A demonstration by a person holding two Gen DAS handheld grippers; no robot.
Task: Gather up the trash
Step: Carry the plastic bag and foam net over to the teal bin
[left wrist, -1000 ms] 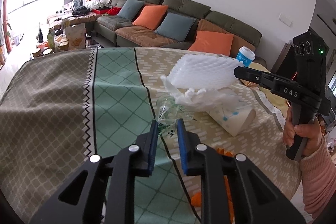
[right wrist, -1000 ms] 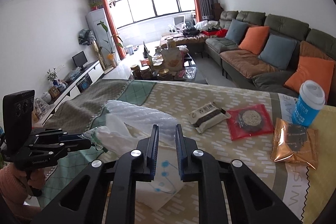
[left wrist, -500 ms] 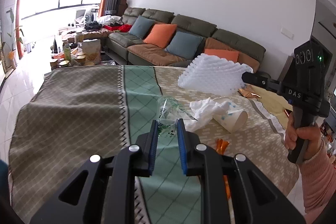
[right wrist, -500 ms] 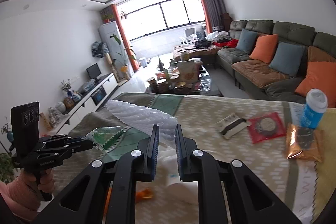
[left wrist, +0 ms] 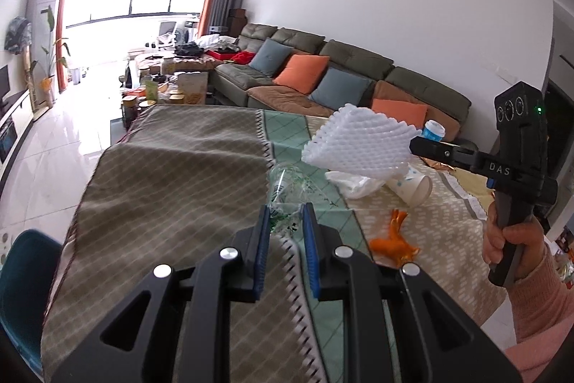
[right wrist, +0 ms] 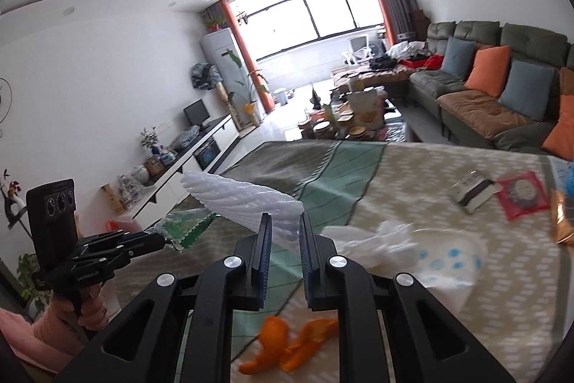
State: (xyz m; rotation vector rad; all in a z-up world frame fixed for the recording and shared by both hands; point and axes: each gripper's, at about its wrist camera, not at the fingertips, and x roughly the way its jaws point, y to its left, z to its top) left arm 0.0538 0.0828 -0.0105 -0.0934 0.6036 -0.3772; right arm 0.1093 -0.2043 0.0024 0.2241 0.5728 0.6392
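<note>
My left gripper [left wrist: 285, 214] is shut on a clear plastic wrapper with green print [left wrist: 287, 189], held just above the tablecloth [left wrist: 161, 185]. In the right wrist view the same wrapper [right wrist: 186, 227] hangs from the left gripper [right wrist: 159, 237]. My right gripper [right wrist: 283, 221] is shut on a white foam net [right wrist: 244, 196], which sticks out to the left in the air. The left wrist view shows this foam net [left wrist: 358, 146] at the right gripper's tip [left wrist: 412, 144]. A crumpled white tissue [left wrist: 353, 182], a tipped paper cup [left wrist: 412, 187] and orange peel [left wrist: 393, 239] lie on the table.
Snack packets [right wrist: 473, 191], a red packet [right wrist: 522, 194] and a blue lidded cup [left wrist: 432, 130] sit at the table's far side. A teal chair [left wrist: 21, 275] stands at the near left corner. A sofa [left wrist: 323, 78] and a cluttered low table [left wrist: 168, 88] lie beyond.
Both grippers have risen and drawn back with their loads. The foam net has lifted off the tissue and cup. The wrapper has come up off the cloth.
</note>
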